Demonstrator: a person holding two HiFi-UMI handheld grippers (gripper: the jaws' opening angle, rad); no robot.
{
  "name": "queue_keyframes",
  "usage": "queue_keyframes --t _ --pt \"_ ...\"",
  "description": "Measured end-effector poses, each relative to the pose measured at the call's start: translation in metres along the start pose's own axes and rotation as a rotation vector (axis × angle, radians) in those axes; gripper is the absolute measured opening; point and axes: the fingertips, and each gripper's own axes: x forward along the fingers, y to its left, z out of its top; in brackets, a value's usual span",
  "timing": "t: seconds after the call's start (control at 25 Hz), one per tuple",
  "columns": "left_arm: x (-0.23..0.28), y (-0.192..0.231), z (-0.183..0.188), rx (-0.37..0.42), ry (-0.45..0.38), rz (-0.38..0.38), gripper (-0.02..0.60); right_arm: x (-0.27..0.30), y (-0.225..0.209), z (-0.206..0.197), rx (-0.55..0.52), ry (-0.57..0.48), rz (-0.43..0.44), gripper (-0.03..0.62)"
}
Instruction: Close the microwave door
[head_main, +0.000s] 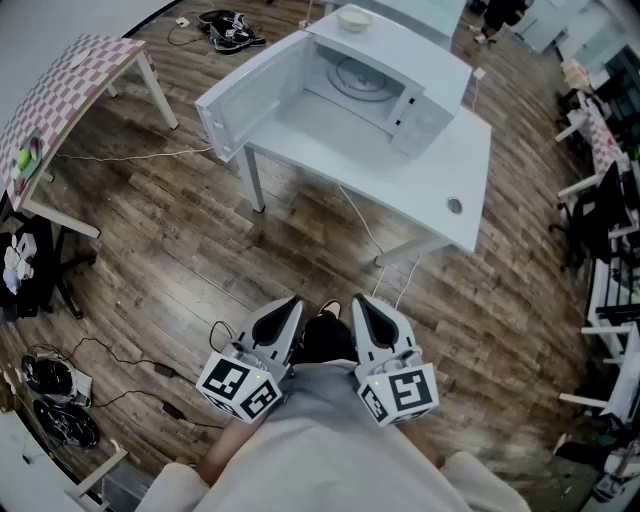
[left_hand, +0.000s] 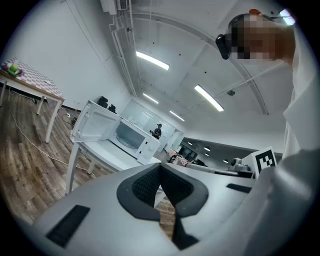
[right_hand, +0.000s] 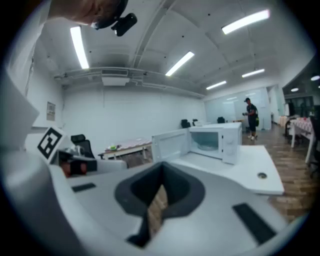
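Across the wood floor from me: white desk, with the microwave at its far end, well apart from both claws. Door is swung wide open to the left in head view, inner face showing. Its free edge looks to reach out past the desk's left edge. Cavity is open and the turntable is visible. Bowl sits on top of the microwave, clear of the door's path.

Step in hand, my read: pre-approach. None of the close is done and nothing is touching the door.

Left claw: jaws pressed together, only a sliver of floor showing between them, nothing held. Right claw: same, pressed together and empty. Both sit low against the person's torso, side by side, pointing toward the desk.

Next move as I see it:
- Walk up on the desk's left side.
- Put the left claw, which is on the door's side, against the door's outer face near the free edge.
- Sweep the door round toward the cavity. No grip needed, since closed jaws will do as a pusher.
- Follow the hinge arc and finish with a firm press so the latch catches.

Watch the cable on the floor along the approach. The microwave may slide on the desk if the push is too hard, so the right claw could brace its body.
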Motion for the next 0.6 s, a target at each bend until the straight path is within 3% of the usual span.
queue_keyframes --t 0.24,0.6 --pt "-0.014 -0.015 -0.002 -0.019 0.015 -0.062 0.017 -0.007 0.02 0.006 -0.002 -0.01 0.022 0.018" --pt "-0.012 -0.018 0.003 0.005 0.002 -0.045 0.017 -0.011 0.024 0.006 -0.008 -0.001 0.057 0.018"
